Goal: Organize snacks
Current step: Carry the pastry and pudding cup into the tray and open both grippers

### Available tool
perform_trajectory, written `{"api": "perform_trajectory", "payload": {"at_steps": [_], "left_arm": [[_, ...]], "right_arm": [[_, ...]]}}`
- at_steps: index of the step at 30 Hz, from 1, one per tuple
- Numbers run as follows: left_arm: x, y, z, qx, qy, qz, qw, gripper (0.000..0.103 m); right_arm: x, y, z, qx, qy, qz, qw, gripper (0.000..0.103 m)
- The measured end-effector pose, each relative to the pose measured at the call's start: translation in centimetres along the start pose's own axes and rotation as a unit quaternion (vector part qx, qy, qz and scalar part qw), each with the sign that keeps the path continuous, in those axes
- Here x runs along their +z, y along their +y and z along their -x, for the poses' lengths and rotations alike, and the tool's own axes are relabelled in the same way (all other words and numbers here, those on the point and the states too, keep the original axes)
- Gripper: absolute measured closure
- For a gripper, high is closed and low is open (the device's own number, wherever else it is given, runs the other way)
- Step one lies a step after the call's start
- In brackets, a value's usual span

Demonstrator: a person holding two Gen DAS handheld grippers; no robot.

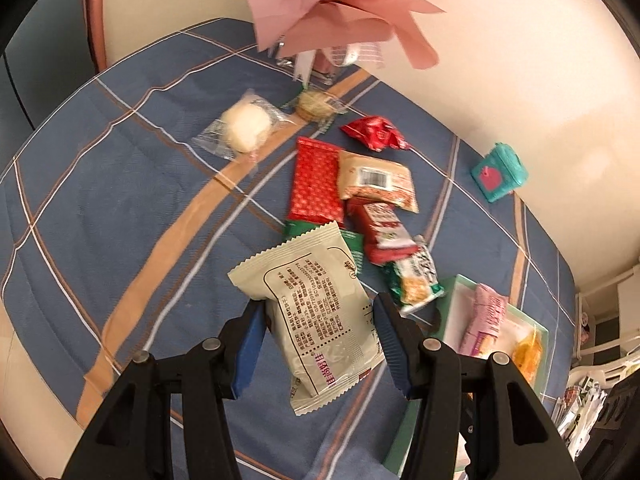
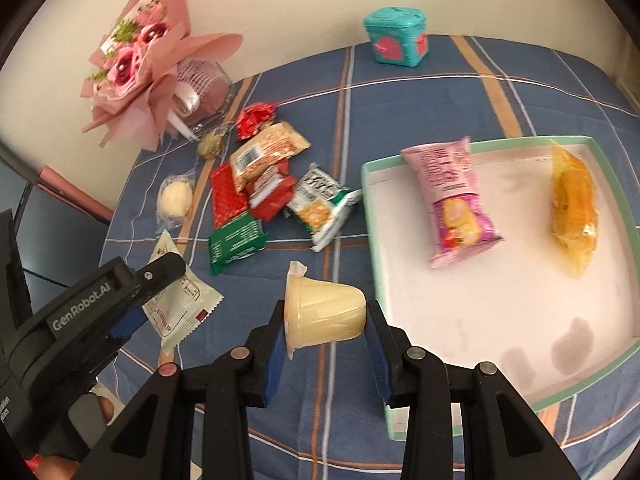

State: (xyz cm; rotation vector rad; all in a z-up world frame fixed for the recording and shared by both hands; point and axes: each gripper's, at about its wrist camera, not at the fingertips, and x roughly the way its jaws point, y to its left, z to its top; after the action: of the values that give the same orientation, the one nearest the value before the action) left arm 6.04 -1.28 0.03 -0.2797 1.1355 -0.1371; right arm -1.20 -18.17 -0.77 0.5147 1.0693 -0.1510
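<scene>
My left gripper [image 1: 320, 340] is shut on a pale green snack packet [image 1: 316, 312] and holds it above the blue plaid tablecloth; the packet also shows in the right wrist view [image 2: 180, 300]. My right gripper [image 2: 326, 332] is shut on a pale yellow jelly cup [image 2: 326, 312], held on its side just left of the white tray [image 2: 480, 312]. The tray holds a pink packet [image 2: 452, 200] and an orange packet [image 2: 574, 204]. A pile of snacks [image 1: 360, 200] lies mid-table: red, tan, green and white-green packets.
A pink flower bouquet [image 2: 140, 64] stands at the back by the wall. A teal box [image 2: 398, 36] sits near the far table edge. A round white bun [image 1: 244, 126] and a wrapped cookie [image 1: 316, 104] lie near the bouquet.
</scene>
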Motion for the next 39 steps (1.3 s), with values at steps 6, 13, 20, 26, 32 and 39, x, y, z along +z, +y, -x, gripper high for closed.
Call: {"api": "perform_trajectory", "payload": {"at_steps": [6, 13, 20, 26, 32, 39], "left_arm": [[-1.1, -2.7, -0.2, -0.01, 0.006, -0.02, 0.9997, 0.047], [-3.0, -7.0, -0.9, -0.028, 0.017, -0.059, 0.9977, 0.047], [-5.1, -11.7, -1.5, -0.048, 0.027, -0.109, 0.9926, 0.047], [-6.8, -15.9, -2.0, -0.065, 0.026, -0.163, 0.9842, 0.047], [-7.8, -18.7, -3.3, -0.068, 0.03, -0.198, 0.9773, 0.047], [-8.8, -21.6, -4.9, -0.073, 0.03, -0.234, 0.969, 0.047]], "right_arm": [[0.6, -3.4, 1.2, -0.011, -0.006, -0.031, 0.999, 0.063], [1.2, -8.8, 3.0, -0.038, -0.021, -0.08, 0.996, 0.063], [1.5, -15.2, 5.6, -0.055, -0.048, -0.143, 0.987, 0.063], [1.4, -19.6, 7.3, -0.068, -0.07, -0.184, 0.978, 0.063], [2.1, -21.8, 7.0, -0.067, -0.082, -0.193, 0.975, 0.063], [2.7, -22.9, 4.8, -0.08, -0.075, -0.184, 0.977, 0.063]]}}
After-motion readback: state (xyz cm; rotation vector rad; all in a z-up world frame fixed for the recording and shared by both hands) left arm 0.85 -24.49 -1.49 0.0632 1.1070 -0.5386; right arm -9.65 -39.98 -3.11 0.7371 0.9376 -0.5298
